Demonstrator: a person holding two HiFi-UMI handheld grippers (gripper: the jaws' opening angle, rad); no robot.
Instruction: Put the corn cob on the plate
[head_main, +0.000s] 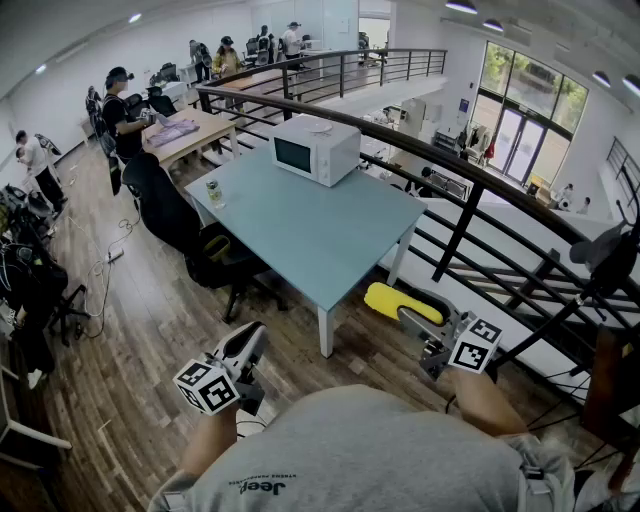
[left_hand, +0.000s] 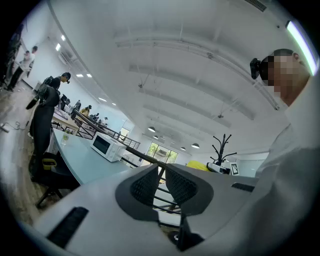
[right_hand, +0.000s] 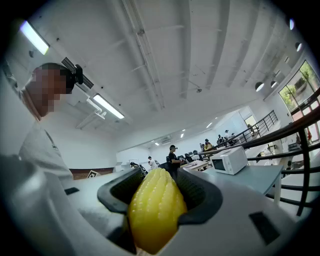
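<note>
Bulging between the ribbed dark pads (right_hand: 192, 189) of the right claw (right_hand: 160, 175), one yellow corn cob (right_hand: 156, 210) with rows of bumpy kernels is held, the jaws spread wide around it. The left claw (left_hand: 161, 167) is seen closed, tips together, nothing caught. Ahead of both claws, one smooth pale-green table (head_main: 320, 230) and one boxy white microwave (head_main: 315, 148) are seen.

One corn cob (head_main: 385, 297). Two grippers: the left gripper (head_main: 255, 333) and the right gripper (head_main: 405, 312). One white microwave (head_main: 316, 148) and one small jar (head_main: 214, 192), both on one pale blue counter (head_main: 330, 230). One coat stand (left_hand: 223, 145).
</note>
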